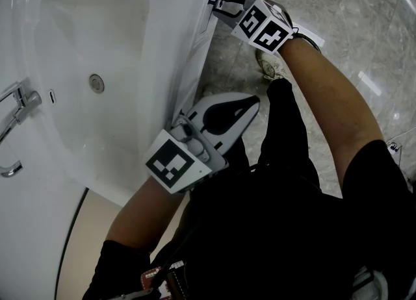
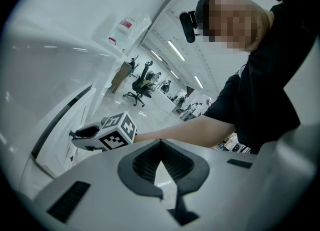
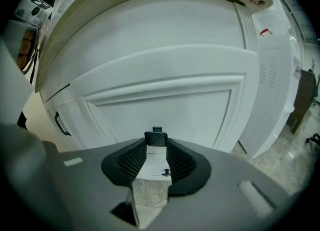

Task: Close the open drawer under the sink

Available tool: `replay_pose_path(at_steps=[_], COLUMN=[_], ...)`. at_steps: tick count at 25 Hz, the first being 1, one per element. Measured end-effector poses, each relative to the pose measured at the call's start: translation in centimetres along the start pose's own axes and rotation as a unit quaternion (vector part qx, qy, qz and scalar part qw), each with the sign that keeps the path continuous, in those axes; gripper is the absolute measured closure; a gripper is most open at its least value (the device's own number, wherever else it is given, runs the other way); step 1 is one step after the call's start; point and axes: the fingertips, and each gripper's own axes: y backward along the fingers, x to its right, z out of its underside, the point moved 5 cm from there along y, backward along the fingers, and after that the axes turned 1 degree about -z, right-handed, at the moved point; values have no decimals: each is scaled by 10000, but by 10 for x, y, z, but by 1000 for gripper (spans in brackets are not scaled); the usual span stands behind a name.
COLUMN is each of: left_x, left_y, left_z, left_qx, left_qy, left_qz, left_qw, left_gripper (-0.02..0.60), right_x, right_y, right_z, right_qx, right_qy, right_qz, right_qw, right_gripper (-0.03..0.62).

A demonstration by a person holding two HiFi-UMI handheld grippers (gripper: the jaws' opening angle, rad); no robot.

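Observation:
The white panelled drawer front (image 3: pixel 165 105) under the sink fills the right gripper view; from the head view I see only its top edge (image 1: pixel 203 23) below the basin. A small black handle (image 3: pixel 156 138) sticks out of it. My right gripper (image 3: pixel 156 144) has its fingertips closed on that handle, and in the head view it (image 1: pixel 214 1) reaches to the cabinet face at the top. My left gripper (image 1: pixel 252 100) hangs beside the vanity's front edge, shut and holding nothing. Its tips (image 2: pixel 160 145) meet in its own view, which looks toward the right gripper's marker cube (image 2: pixel 117 131).
The white sink basin (image 1: pixel 78 45) with its drain (image 1: pixel 96 83) and a chrome tap (image 1: pixel 16 107) lies at the left. Marble floor tiles (image 1: pixel 351 19) spread to the right. A neighbouring cabinet door carries a black bar handle (image 3: pixel 60 123). The person's foot (image 1: pixel 270 66) stands near the vanity.

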Motion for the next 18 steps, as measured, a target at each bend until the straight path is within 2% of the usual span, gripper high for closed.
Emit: replay_pose_path(at_steps=[11,18], left_x=[-1,0], left_y=[3,6], left_z=[5,6], left_qx=[16,29], left_qy=[66,92], left_qz=[18,63], left_qw=[10000,9999], left_gripper=[581,581], right_x=[1,2], right_y=[-14,-20], right_z=[-9,-13], right_qx=[-89,-122], right_qy=[-164,-522], right_qz=[31,43], right_qw=[9998,9986], right_gripper=[473,474])
